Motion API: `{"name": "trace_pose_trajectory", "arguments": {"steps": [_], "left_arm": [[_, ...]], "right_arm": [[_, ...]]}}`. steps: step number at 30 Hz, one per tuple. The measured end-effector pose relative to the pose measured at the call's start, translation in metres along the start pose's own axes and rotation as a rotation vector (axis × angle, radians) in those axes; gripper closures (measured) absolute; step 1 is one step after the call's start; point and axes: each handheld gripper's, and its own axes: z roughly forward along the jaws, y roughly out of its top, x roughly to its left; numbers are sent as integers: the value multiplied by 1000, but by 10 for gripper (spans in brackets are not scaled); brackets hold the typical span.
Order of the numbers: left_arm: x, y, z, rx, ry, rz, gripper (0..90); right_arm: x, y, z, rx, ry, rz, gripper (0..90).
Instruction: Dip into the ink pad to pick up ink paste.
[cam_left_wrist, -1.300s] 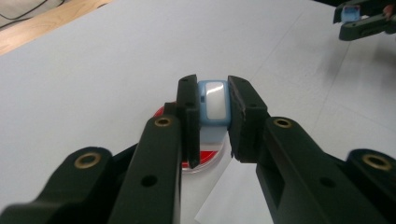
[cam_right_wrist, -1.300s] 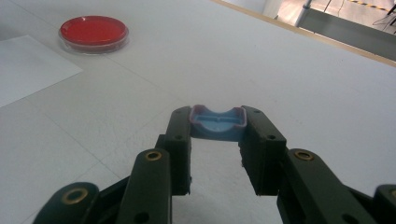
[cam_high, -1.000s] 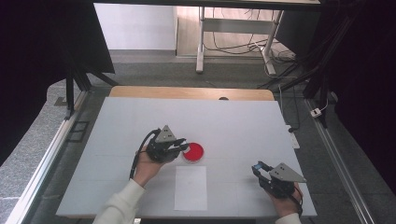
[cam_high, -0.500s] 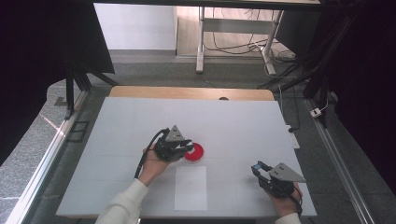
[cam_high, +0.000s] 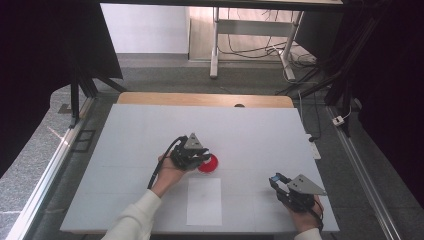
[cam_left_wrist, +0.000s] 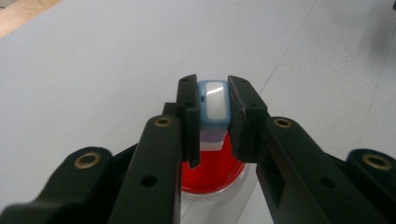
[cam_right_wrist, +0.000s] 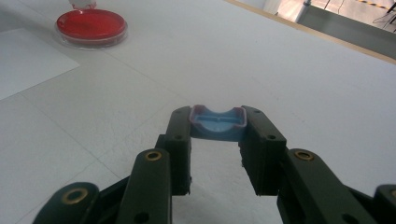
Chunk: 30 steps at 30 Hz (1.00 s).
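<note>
A round red dish (cam_high: 210, 164) lies mid-table, seen also as the red dish (cam_left_wrist: 212, 173) under my left jaws and the red dish (cam_right_wrist: 91, 24) far off at the upper left. My left gripper (cam_high: 200, 157) hangs at the dish's left edge. In its own view the left gripper (cam_left_wrist: 213, 93) is shut on a small blue piece with a white face (cam_left_wrist: 214, 103), held just above the dish. My right gripper (cam_high: 276, 181) rests low near the front right. There the right gripper (cam_right_wrist: 218, 119) is shut on a shallow blue cap with a purple rim (cam_right_wrist: 217, 124).
A white paper sheet (cam_high: 204, 200) lies flat near the front edge between the two hands, also seen as the sheet (cam_right_wrist: 28, 60). The white table (cam_high: 250, 130) stretches bare toward a wooden strip (cam_high: 200, 99) at its far edge.
My left gripper has slid a little to the right with the blue piece, coming over the red dish's edge. The right gripper has stayed put.
</note>
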Motion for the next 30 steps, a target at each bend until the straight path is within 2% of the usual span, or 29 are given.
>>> {"name": "trace_pose_trajectory", "arguments": {"steps": [8,21,30], "left_arm": [[-1,-1,3,28,5,12,752],[2,-5,10,57,13,8,752],[1,-7,13,47,18,4,752]], "right_arm": [[0,0,0,-4,2,4,647],[-1,0,0,-6,3,5,647],[-1,0,0,-6,3,5,647]]}}
